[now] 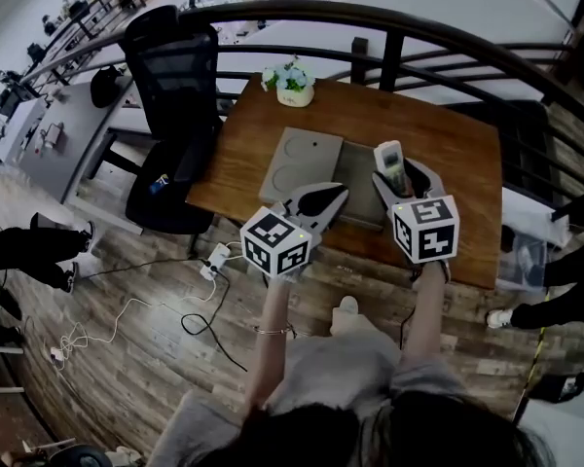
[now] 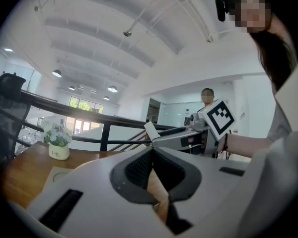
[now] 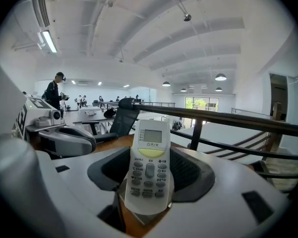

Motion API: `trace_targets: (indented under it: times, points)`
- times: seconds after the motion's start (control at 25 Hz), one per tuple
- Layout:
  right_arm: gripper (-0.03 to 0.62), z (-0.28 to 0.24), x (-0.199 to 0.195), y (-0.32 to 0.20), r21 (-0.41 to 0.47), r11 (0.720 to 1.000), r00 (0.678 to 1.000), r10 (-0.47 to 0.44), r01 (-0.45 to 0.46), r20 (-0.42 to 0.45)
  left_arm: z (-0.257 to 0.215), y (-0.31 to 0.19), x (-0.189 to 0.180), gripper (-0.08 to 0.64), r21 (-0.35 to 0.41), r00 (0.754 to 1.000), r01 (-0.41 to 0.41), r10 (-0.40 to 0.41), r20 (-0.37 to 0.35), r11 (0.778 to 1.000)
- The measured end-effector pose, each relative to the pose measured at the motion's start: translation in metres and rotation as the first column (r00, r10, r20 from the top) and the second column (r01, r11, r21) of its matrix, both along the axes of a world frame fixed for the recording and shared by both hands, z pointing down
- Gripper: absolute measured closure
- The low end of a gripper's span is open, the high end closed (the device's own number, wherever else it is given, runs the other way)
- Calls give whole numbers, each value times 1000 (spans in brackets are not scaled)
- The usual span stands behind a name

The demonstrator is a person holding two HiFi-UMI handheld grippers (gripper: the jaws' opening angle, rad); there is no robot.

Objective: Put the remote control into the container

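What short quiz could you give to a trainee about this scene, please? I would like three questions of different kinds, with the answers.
1. True or false: the remote control already lies inside the grey container.
2. Multiple choice: what stands near the far edge of the wooden table? A. a small flower pot; B. a laptop; C. a kettle.
3. Short answer: which gripper holds the remote control?

Key
1. False. It is held up in the air, between jaws.
2. A.
3. The right gripper. The left gripper is shut, with nothing between its jaws.
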State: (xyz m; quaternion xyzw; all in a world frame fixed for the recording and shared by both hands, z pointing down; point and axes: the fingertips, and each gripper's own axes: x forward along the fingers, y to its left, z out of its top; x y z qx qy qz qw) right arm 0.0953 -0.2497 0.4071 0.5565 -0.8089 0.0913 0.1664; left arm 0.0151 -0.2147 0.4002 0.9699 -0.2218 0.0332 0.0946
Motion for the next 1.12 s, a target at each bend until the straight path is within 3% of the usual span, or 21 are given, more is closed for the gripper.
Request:
trace_targets:
  times: [0.56,0.76,1.12]
  points:
    - [342,7,23,-44,-30,998,998,-62,61,-11,-1,-37,15,557,-2,998,68,-68,-13,998]
    - [342,22,13,-50,-64,994,995,-95,94,-15,14,-43,8,557,-43,996,93,-93,3,995]
    - [342,55,0,-68,-169,978,991,-133,125,-34,26,-64,7,557,-113,998,65,-64,7,992]
